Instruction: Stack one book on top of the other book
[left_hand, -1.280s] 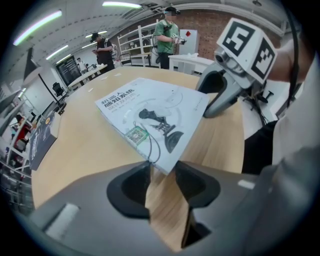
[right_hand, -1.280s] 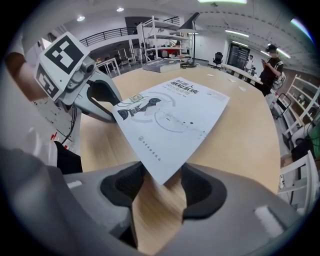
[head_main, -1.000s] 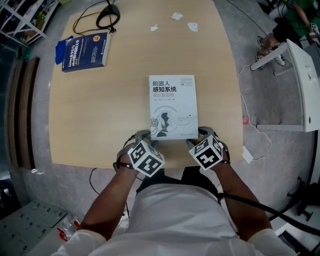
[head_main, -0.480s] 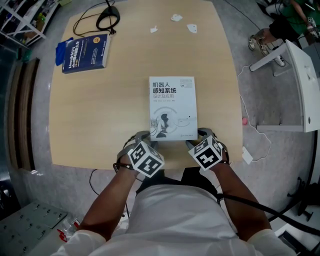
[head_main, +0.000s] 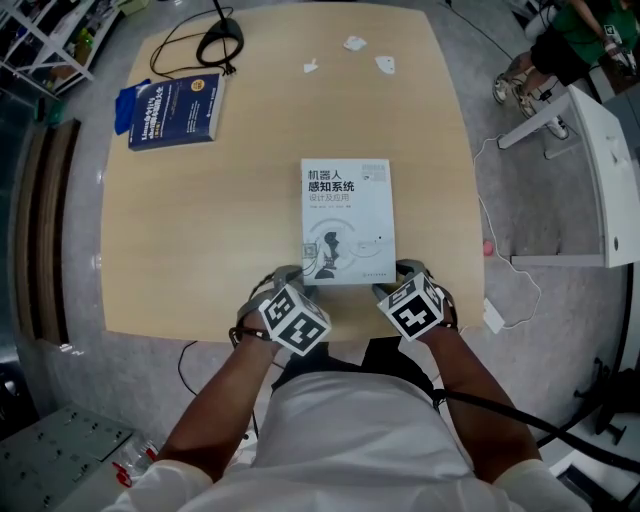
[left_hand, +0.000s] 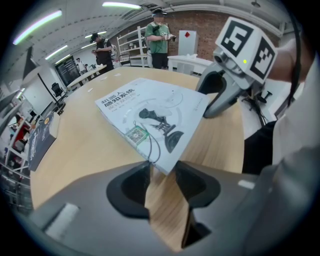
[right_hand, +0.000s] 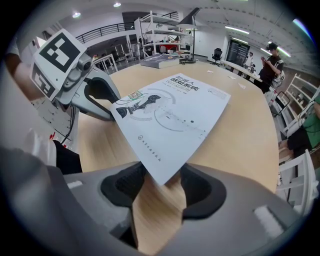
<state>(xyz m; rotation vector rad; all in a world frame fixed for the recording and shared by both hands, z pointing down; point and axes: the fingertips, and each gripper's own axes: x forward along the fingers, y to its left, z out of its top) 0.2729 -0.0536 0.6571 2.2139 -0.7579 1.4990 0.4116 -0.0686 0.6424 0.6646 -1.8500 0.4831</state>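
A white book (head_main: 347, 215) lies flat on the wooden table (head_main: 200, 250), near its front edge. My left gripper (head_main: 288, 276) stands at the book's near left corner, my right gripper (head_main: 408, 270) at its near right corner. In the left gripper view that corner of the white book (left_hand: 150, 107) pokes between the open jaws of my left gripper (left_hand: 162, 172), not clamped. The right gripper view shows the same: the white book (right_hand: 175, 112) has its corner between the open jaws of my right gripper (right_hand: 162, 185). A blue book (head_main: 175, 110) lies at the far left corner.
A black lamp base with its cable (head_main: 220, 40) sits at the table's far edge, with paper scraps (head_main: 385, 63) to its right. A white desk (head_main: 600, 170) and a floor cable (head_main: 505, 260) are to the right. People stand in the background (left_hand: 159, 37).
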